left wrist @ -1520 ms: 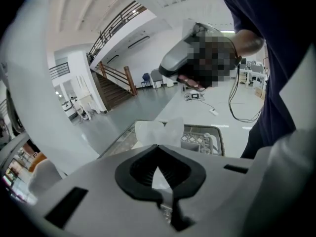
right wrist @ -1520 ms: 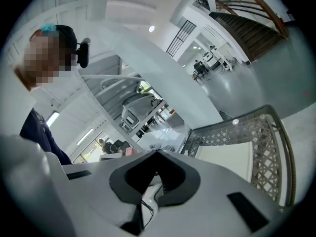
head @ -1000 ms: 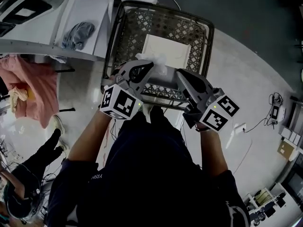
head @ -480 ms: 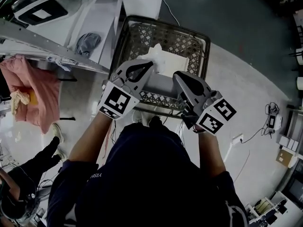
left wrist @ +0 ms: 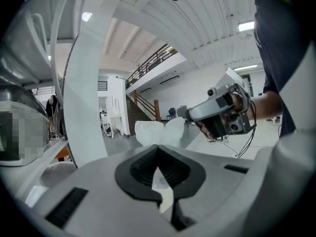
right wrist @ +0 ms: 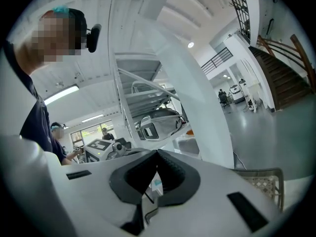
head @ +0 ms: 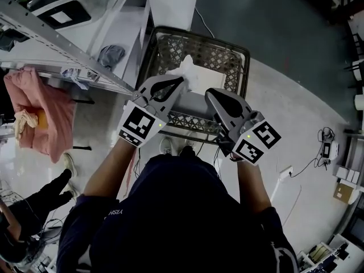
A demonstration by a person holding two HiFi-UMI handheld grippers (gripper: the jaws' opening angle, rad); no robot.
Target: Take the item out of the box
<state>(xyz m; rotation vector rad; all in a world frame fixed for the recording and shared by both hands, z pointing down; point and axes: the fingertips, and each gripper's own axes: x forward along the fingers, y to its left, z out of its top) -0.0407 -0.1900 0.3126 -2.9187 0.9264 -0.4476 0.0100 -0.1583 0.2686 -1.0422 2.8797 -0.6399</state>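
Item (head: 185,67): a pale, crumpled, film-like piece, pinched at one edge by the left gripper (head: 181,79). In the left gripper view the jaws are pressed onto it, and its loose part (left wrist: 159,132) fans out beyond the tips. It is over the inside of the box (head: 200,43), toward the near left corner. An edge grip of this kind suits a thin, limp piece that offers no firm body to clamp.

The right gripper (head: 212,93) is over the near edge of the box, just beside the left one. Its jaws are pressed together with nothing identifiable between them. It is probably placed to support the lift or take a second hold.

A flat white slab (head: 220,77) lies on the box floor toward the far right corner.

Limits of observation:
- The steep downward view does not show whether the item has cleared the box rim.
- Both grippers cover the near wall.
- Whether the slab belongs to the item cannot be told.
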